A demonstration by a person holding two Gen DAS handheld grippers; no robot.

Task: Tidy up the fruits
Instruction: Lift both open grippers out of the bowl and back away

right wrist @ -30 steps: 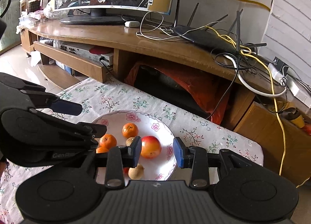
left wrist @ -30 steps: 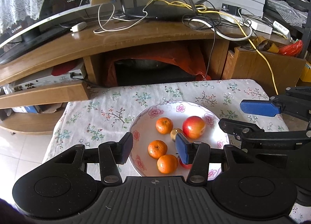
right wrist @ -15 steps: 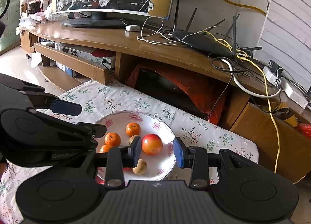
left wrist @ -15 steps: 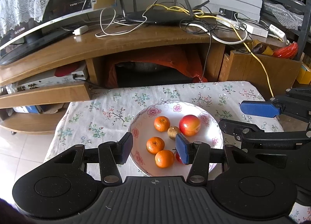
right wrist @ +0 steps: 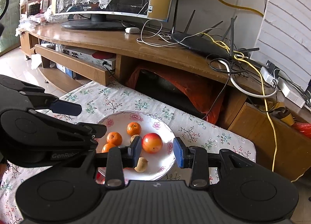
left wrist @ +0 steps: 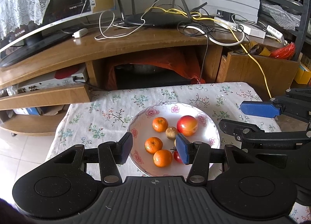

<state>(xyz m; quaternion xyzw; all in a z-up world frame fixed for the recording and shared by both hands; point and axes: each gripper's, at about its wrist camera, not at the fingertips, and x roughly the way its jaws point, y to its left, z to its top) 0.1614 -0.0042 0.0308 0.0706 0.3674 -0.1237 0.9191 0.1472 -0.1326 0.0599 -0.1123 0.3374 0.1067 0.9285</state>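
From the left wrist, the left gripper [left wrist: 154,149] hangs part-open and empty above a floral plate [left wrist: 140,126] on the flowered tablecloth [left wrist: 108,111]; inside lie three tangerines [left wrist: 160,124], a red apple [left wrist: 187,125] and a small brown fruit [left wrist: 171,132] (another red fruit hides behind the blue pad). From the right wrist, the right gripper [right wrist: 157,151] gapes narrowly, holding nothing, over the apple [right wrist: 152,142].

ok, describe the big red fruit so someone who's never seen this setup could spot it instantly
On the floral tablecloth in front of the wooden TV stand sits a white flowered plate. The apple lies at its far right side. It is the largest fruit there, red with a yellow blush, unlike the small oranges and brown fruit.
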